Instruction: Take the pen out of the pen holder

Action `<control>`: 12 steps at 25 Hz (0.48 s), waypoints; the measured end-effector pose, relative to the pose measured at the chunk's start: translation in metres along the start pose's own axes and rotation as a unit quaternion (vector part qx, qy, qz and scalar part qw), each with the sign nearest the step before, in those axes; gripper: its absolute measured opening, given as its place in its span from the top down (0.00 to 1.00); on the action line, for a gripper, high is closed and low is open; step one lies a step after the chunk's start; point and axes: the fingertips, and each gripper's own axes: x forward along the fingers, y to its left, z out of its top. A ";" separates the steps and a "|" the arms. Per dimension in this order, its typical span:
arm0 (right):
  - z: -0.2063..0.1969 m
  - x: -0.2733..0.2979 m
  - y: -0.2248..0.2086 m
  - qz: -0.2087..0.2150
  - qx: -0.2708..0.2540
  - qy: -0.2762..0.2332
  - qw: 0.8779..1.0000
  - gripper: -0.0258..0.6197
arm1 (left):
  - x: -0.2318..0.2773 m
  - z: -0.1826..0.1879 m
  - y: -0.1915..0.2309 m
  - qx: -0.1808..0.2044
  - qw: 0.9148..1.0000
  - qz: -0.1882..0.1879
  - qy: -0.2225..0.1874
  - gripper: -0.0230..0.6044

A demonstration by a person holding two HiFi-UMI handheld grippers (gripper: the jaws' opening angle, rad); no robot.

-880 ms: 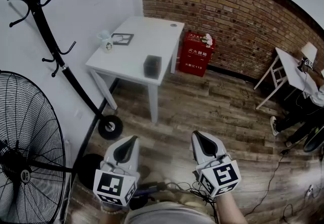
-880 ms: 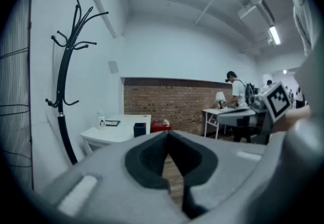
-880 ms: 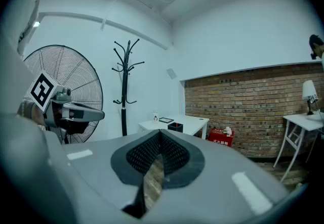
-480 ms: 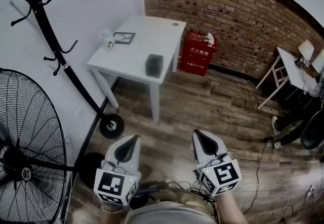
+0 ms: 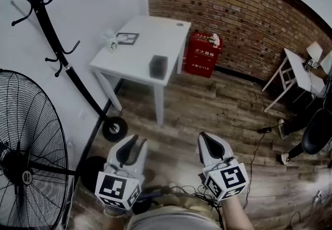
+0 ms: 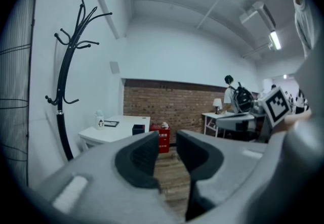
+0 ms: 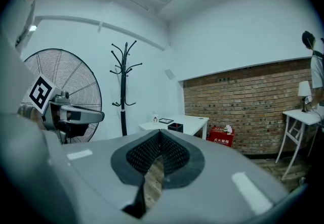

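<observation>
The left claw (image 6: 167, 141), spread and empty, and the right claw (image 7: 159, 136), pressed together, are best carried up to the table (image 5: 136, 50) well ahead of them, then one lowered squarely over the pen holder (image 5: 157, 67) standing on it.

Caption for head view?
Left gripper open, right gripper shut, both short of the pen holder on the white table.

The left gripper (image 5: 136, 140) and right gripper (image 5: 203, 136) are held side by side, low before the body, pointing forward, nearly level. Left jaws stand apart, empty; right jaws are pressed together, empty.
</observation>
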 end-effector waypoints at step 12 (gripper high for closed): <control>0.005 -0.001 0.002 0.012 -0.004 0.000 1.000 0.96 | -0.003 0.007 0.001 0.003 1.000 0.017 -0.005 0.79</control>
